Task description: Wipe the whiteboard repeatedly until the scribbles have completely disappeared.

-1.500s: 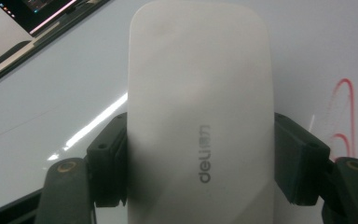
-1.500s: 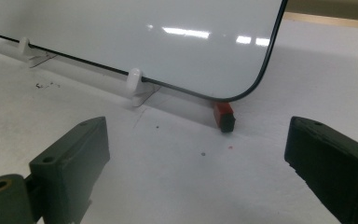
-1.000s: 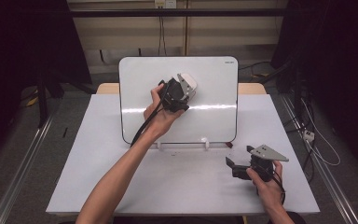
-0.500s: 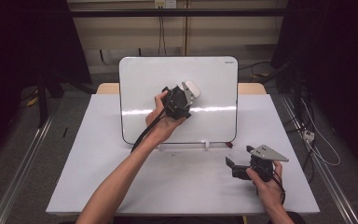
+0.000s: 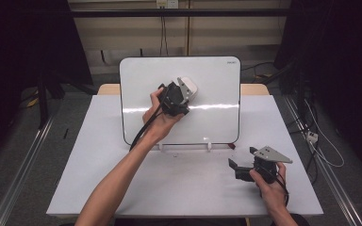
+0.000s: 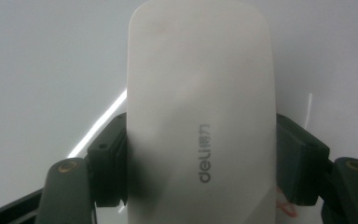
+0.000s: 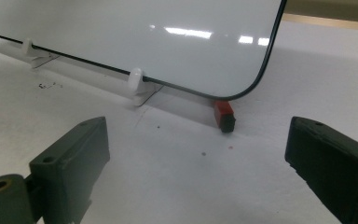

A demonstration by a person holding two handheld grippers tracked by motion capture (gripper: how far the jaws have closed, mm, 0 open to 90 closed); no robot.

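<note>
Wiping the whiteboard (image 5: 217,80) is the step in hand, by my judgement.

Item, left tongs (image 5: 181,96): clamped on the eraser (image 5: 188,88), one black pad against each long side, as the left gripper view has it. Eraser (image 6: 200,107) white, rounded, maker's mark on its back. It sits up against the face of the board, a little above the bright glare line and left of centre. Whether its felt fully touches the surface I cannot tell.

Item, right tongs (image 5: 240,165): spread wide, nothing between the jaws, resting low on the table (image 5: 99,141) in front of the board's right lower corner. Idle.

Item, board: propped on two white clips (image 7: 135,77), leaning back. Face looks clean where I can see it; a faint red trace shows beside the eraser in the left gripper view.

Item, red block (image 7: 224,114): small, dark-tipped, on the table just under the board's right lower corner, between my right jaws' line of sight and the board. Perhaps a marker cap; too small to be sure.

Next move, as I judge it: keep the pinch firm, press flat, sweep across any remaining marks. The board is only propped, so light pressure; the right tongs could steady its edge.
</note>
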